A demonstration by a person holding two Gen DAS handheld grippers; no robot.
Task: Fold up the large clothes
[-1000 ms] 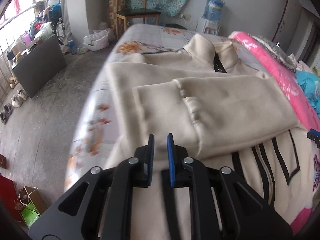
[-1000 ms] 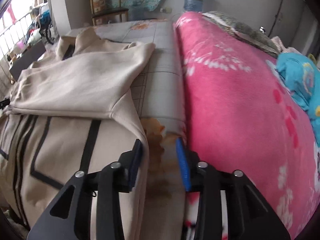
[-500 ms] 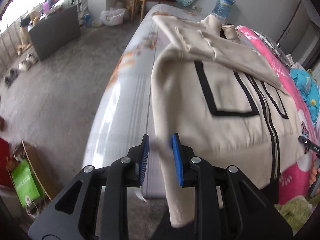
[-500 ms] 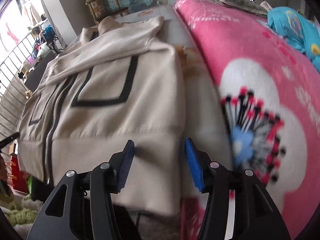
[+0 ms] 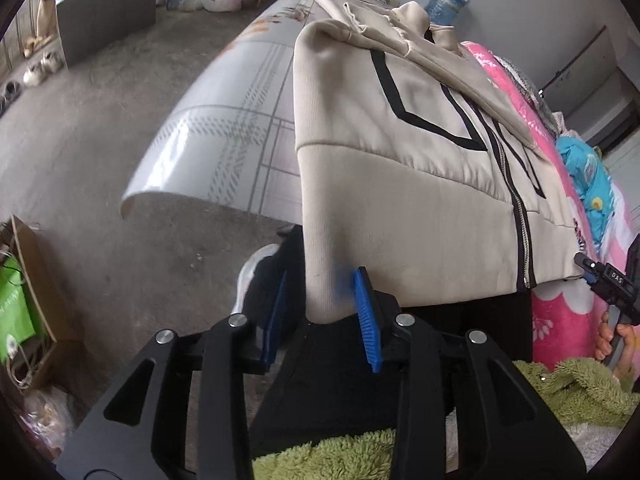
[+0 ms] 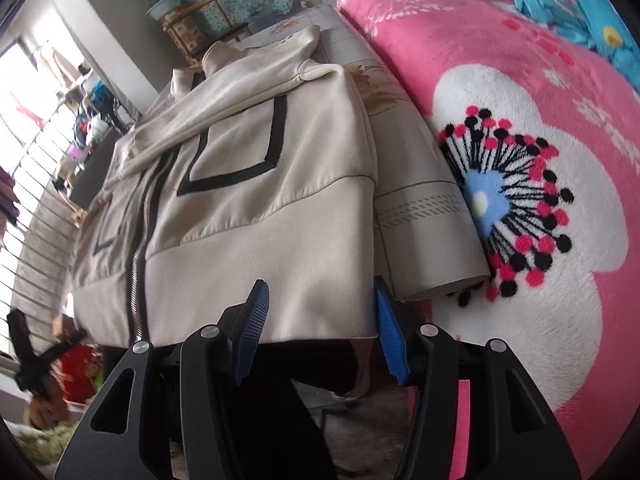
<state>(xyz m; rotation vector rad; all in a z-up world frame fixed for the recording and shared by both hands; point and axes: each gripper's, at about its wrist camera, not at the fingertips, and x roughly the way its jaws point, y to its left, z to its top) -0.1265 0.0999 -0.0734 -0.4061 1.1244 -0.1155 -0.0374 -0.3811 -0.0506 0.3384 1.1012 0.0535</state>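
- your left gripper [image 5: 322, 312] sits at the jacket's [image 5: 400, 152] left bottom corner, where the hem hangs off the bed's near edge. the corner of the hem lies between the blue pads [image 5: 366, 320], which stand apart around it, so the tongs are released, not clenched on the cloth.
- the cream jacket, with black trim and a front zipper [image 5: 520, 216], lies face up on the bed [image 5: 224, 120], collar at the far end, both sleeves folded across the chest.
- the patterned sheet shows bare to the left of the jacket; beyond it is grey floor [image 5: 80, 128].
- your right gripper [image 6: 316, 328] sits at the jacket's [image 6: 248, 184] right bottom corner. its pads are spread wide, one on each side of the hem corner, released as well; whether either pad touches the fabric you cannot tell.
- just right of the jacket a strip of sheet [image 6: 416, 216] shows, then a pink floral blanket [image 6: 520, 140] runs along the bed's right side.
- in the left wrist view, your right gripper shows at the right edge [image 5: 608, 280].
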